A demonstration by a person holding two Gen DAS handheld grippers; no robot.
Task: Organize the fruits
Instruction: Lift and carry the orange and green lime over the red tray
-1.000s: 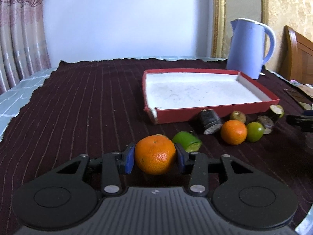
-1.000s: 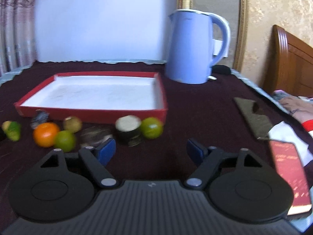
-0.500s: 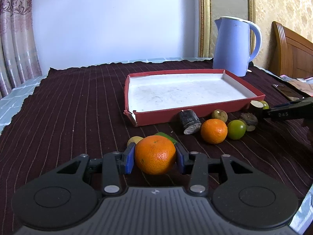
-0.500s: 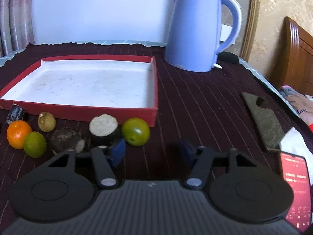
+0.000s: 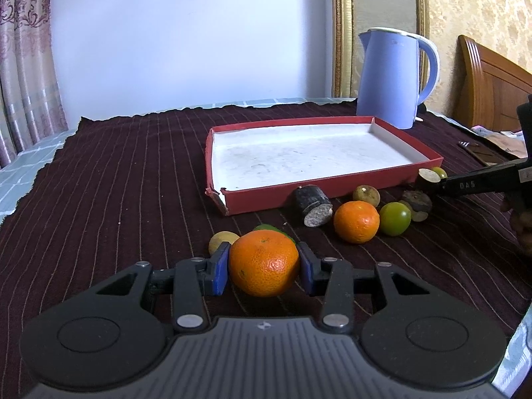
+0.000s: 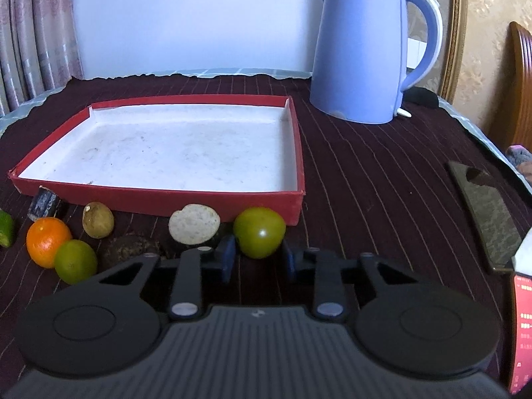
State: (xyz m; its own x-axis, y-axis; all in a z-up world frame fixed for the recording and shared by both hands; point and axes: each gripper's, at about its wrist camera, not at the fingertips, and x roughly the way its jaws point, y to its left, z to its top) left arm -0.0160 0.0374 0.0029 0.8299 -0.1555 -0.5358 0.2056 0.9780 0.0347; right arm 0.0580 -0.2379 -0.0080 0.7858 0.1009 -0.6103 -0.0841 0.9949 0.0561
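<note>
My left gripper [image 5: 264, 267] is shut on a large orange [image 5: 263, 262], held above the dark cloth in front of the red tray [image 5: 266, 196]. My right gripper [image 6: 257, 254] is open, its blue pads on either side of a green fruit [image 6: 259, 232] that sits by the tray's [image 6: 159, 196] front right corner; the pads look apart from it. In the right wrist view a cut white-faced fruit [image 6: 194, 223], a dark round fruit [image 6: 129, 249], a brown fruit [image 6: 98, 220], a small orange [image 6: 46, 242] and a green lime [image 6: 75, 261] lie to the left.
A blue kettle [image 6: 365, 46] stands behind the tray at right. A dark flat object [image 6: 485, 206] and a phone [image 6: 523, 329] lie at far right. In the left wrist view a small orange [image 5: 356, 222], green fruit [image 5: 395, 218] and dark cut piece [image 5: 312, 204] lie before the tray.
My left gripper has lifted and pulled back with the orange. My right gripper has moved forward and its pads have narrowed around the green fruit.
</note>
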